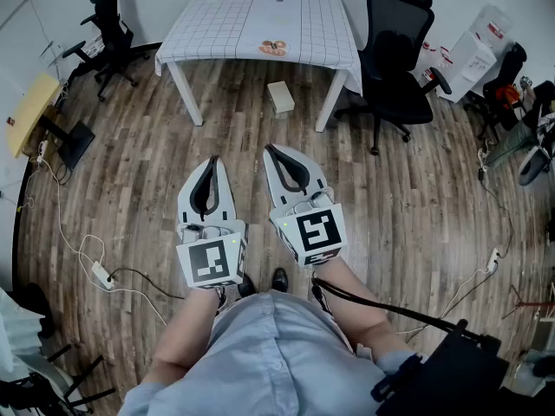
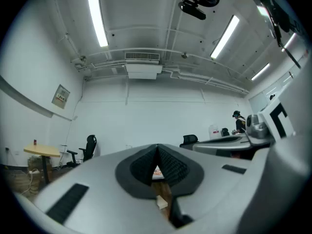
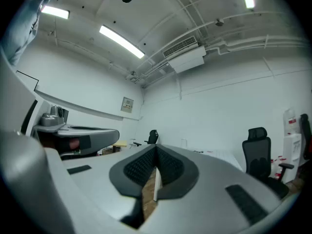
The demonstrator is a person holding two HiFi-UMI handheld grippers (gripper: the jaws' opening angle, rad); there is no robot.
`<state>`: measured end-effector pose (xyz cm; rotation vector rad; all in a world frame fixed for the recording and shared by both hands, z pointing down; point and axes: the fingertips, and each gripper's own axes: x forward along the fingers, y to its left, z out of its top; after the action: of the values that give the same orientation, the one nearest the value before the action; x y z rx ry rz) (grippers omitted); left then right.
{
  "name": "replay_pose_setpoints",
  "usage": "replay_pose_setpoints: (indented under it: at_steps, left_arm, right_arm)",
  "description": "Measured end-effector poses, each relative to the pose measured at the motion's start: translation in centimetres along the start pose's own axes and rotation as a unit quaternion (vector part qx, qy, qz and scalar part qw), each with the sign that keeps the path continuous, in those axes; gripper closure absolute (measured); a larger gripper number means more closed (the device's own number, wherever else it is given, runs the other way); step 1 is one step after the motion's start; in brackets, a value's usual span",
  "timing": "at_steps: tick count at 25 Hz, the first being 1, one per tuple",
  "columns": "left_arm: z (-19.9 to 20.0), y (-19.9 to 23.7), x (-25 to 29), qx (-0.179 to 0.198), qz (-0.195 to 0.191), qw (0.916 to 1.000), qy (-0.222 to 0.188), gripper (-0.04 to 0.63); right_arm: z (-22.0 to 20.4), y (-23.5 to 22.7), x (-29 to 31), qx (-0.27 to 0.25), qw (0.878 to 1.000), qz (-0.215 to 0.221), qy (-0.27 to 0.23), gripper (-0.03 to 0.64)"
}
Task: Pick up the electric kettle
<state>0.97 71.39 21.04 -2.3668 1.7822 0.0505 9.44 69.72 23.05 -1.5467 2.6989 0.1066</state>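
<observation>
I cannot make out an electric kettle in any view. Both grippers hang side by side over the wooden floor, in front of the person's body and well short of the table with the white checked cloth. The left gripper has its jaws closed tip to tip with nothing between them, and the left gripper view shows its tips meeting. The right gripper is shut and empty too, and its tips touch in the right gripper view. Both point toward the table.
A small cardboard box lies on the floor under the table. A black office chair stands to the table's right, another chair at far left near a small wooden table. A power strip and cables lie on the floor at left.
</observation>
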Motion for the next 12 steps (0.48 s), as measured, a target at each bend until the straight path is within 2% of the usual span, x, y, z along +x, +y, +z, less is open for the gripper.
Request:
replay_pose_setpoints:
  at_steps: [12]
  left_arm:
    - [-0.4,-1.1,0.8,0.001,0.010,0.9999,-0.002,0.595]
  right_arm:
    - [-0.5,-1.4,-0.3,-0.003,1.000,0.009,-0.004,0.616]
